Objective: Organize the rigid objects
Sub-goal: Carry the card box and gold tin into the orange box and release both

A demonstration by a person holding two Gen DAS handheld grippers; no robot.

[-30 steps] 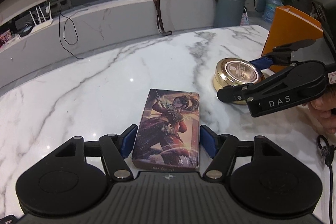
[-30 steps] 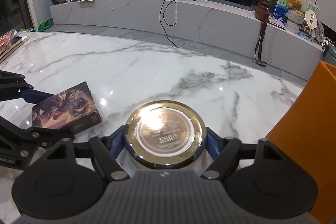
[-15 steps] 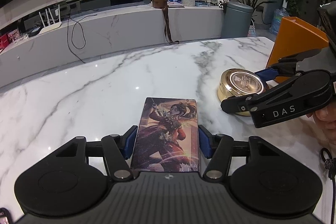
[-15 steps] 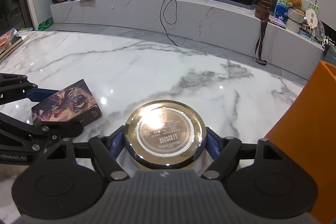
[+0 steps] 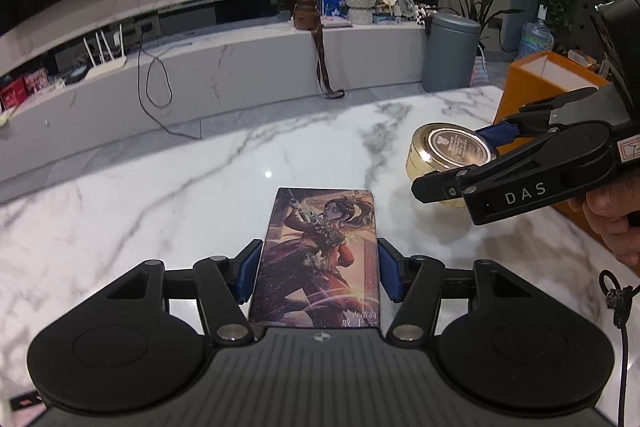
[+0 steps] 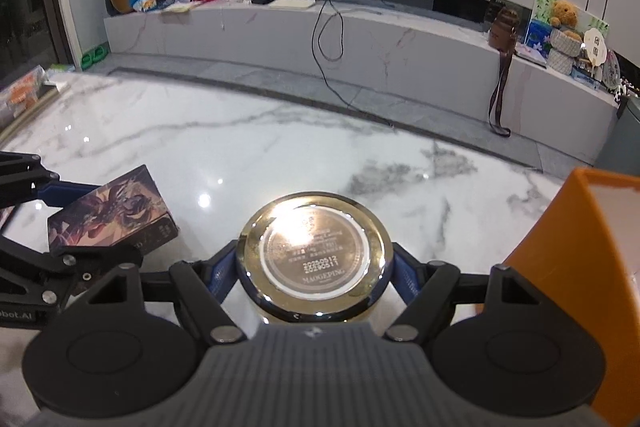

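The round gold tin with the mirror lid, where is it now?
The round gold tin sits between the right gripper pads, above the white marble table, beside the orange box.

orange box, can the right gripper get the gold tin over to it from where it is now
Probably yes. The right gripper is shut on the gold tin, and the orange box stands open-topped just beside it on the marble table. Nothing lies between them; the left gripper with the card box is on the other side.
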